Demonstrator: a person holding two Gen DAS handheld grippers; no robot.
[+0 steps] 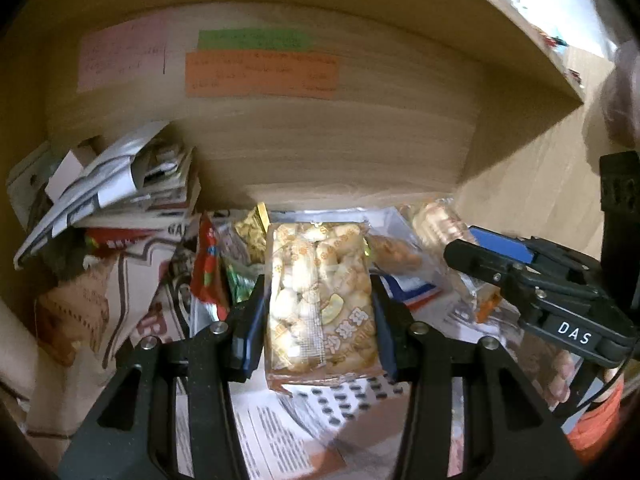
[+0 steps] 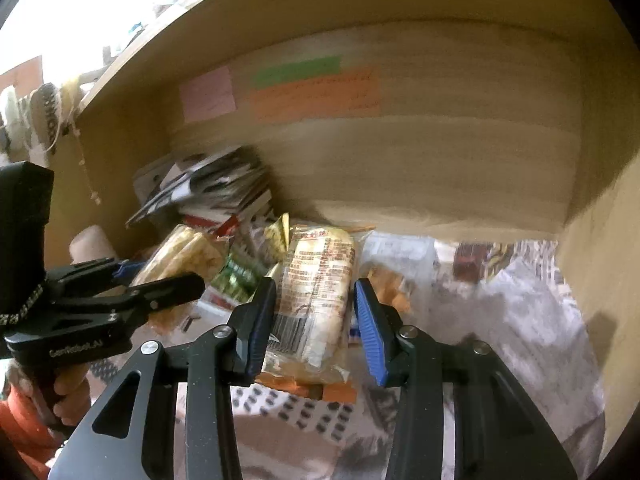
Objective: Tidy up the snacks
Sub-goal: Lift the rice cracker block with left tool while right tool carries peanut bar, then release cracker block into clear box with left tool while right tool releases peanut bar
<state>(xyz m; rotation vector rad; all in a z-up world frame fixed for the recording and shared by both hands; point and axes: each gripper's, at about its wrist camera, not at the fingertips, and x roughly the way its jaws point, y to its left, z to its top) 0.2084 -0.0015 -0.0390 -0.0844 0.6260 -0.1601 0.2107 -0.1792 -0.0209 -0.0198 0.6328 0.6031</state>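
My left gripper [image 1: 320,300] is shut on a clear snack pack of pale nut brittle [image 1: 320,296], held upright over the shelf floor. The same pack shows at the left of the right wrist view [image 2: 180,252], in the left gripper [image 2: 160,284]. My right gripper [image 2: 312,312] stands around a second clear snack pack [image 2: 316,292] with brown print and a barcode; the left pad touches it and the right pad stands apart. The right gripper also shows at the right of the left wrist view [image 1: 472,252]. More small snack packets [image 1: 244,248] lie behind.
A wooden shelf back wall [image 1: 320,140] carries pink, green and orange notes [image 1: 260,74]. A stack of papers and booklets [image 1: 120,184] sits at the back left. Printed paper [image 1: 280,432] covers the shelf floor. A wooden side wall [image 2: 600,280] rises on the right.
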